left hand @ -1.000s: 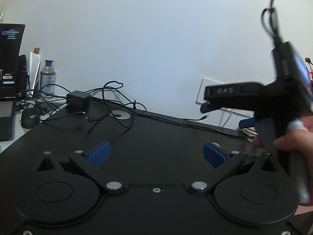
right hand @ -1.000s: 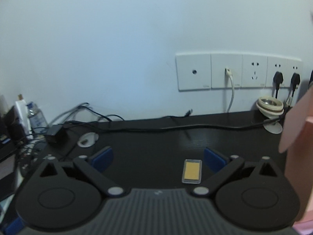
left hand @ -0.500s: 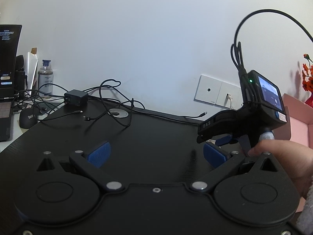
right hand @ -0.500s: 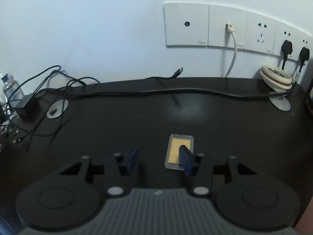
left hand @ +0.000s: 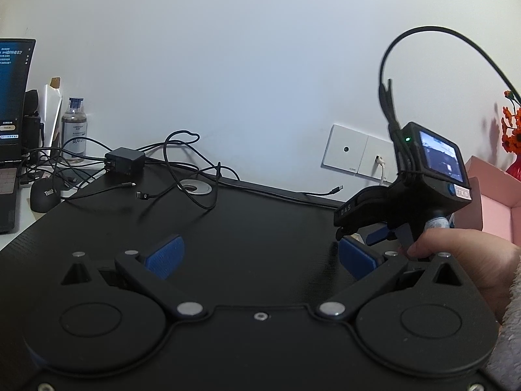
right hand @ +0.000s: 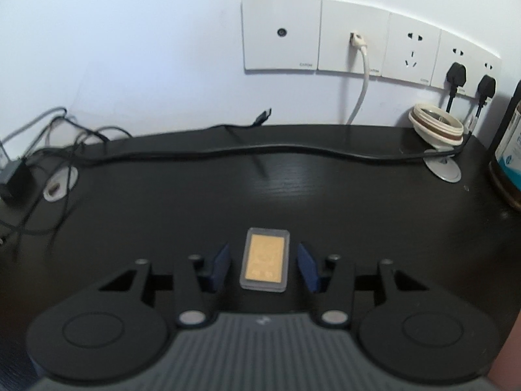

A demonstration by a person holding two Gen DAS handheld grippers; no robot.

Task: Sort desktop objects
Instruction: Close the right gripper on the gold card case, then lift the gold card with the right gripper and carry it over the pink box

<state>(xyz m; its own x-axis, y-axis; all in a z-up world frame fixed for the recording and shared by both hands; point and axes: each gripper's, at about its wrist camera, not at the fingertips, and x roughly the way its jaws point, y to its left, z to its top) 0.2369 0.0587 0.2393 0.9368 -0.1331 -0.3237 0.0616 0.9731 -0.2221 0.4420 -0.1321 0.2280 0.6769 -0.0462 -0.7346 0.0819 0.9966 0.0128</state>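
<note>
A small clear case holding a gold card (right hand: 264, 259) lies flat on the black desk (right hand: 293, 189). My right gripper (right hand: 263, 266) points down at it with its blue pads (right hand: 221, 265) on either side of the case. A narrow gap shows on both sides, so the pads are not pressing. In the left wrist view a hand (left hand: 456, 257) holds that gripper's body at the right. My left gripper (left hand: 260, 255) hovers low over bare desk, wide open, with nothing between its fingers.
Tangled cables and a black charger (left hand: 125, 163) lie at the back left, near a mouse (left hand: 45, 192), a bottle (left hand: 74, 130) and a laptop (left hand: 13, 97). A pink box (left hand: 495, 202) stands at the right. Wall sockets (right hand: 358, 39), a white ring (right hand: 436, 127) and a dark bottle (right hand: 509, 150) line the back.
My right gripper tipped down toward the desk and its jaws narrowed; the gold card case, earlier by the right finger, now sits centred between the pads. The left gripper stayed put.
</note>
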